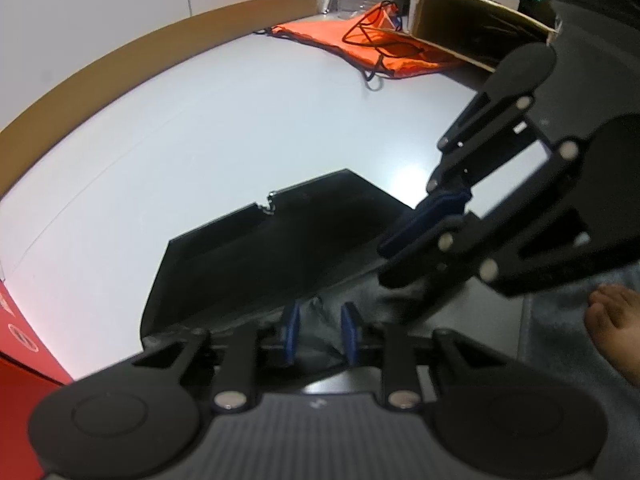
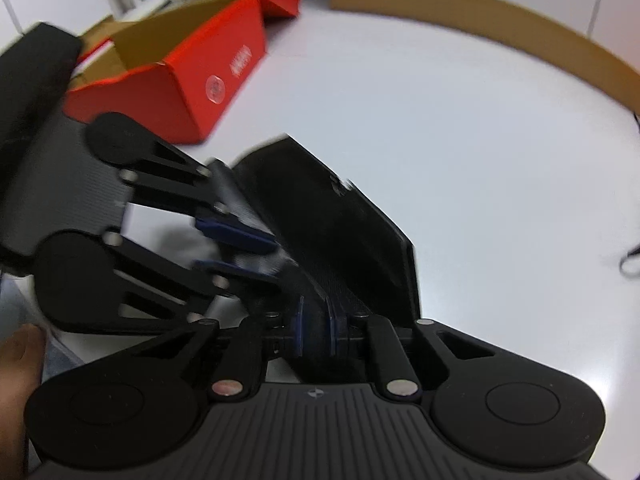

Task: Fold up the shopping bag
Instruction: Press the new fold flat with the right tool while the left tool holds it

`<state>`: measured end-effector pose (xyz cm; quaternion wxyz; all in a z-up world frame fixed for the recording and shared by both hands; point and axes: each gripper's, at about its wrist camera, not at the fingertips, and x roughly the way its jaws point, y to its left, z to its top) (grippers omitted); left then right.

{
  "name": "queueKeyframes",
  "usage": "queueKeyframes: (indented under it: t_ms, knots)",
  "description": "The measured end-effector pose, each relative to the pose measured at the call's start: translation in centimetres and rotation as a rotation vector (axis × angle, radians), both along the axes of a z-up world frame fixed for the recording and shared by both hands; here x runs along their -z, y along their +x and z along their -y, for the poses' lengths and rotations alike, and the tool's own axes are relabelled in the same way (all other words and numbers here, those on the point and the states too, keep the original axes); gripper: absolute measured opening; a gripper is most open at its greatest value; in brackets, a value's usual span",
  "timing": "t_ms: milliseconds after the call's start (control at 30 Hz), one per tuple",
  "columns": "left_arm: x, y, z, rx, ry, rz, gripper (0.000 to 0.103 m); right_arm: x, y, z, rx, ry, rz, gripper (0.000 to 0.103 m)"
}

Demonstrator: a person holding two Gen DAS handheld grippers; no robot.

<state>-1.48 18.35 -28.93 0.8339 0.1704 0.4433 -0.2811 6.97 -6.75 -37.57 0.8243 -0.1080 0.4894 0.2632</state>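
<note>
A black shopping bag [image 1: 260, 256] lies flat on the white table [image 1: 200, 140], its near edge lifted and bunched. In the left wrist view my left gripper [image 1: 320, 332] has grey-black bag fabric pinched between its blue pads [image 1: 290, 332]. My right gripper [image 1: 416, 232] comes in from the right, clamped on the same near edge. In the right wrist view the right gripper [image 2: 315, 330] is shut on a dark fold of the bag [image 2: 352, 240]. The left gripper [image 2: 272, 258] sits just to its left, holding crumpled fabric.
An orange drawstring bag [image 1: 380, 48] and an open cardboard box [image 1: 472, 24] lie at the far right of the table. A red open box [image 2: 180, 80] stands at the left. A brown raised rim [image 2: 480, 16] borders the far side. A bare foot [image 1: 612, 328] shows below the table edge.
</note>
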Motion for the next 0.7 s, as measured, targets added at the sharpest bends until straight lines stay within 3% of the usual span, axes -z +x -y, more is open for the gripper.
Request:
queueKeyframes:
  t_ms: [433, 700]
  knots:
    - [-0.6, -0.9, -1.9, -0.003, -0.003, -0.006, 0.025, 0.6, 0.2, -0.2, -0.034, -0.058, -0.028, 0.013]
    - [-0.8, -1.6, -3.0, -0.006, -0.002, -0.006, 0.025, 0.1, -0.7, -0.7, -0.098, -0.081, 0.007, 0.015]
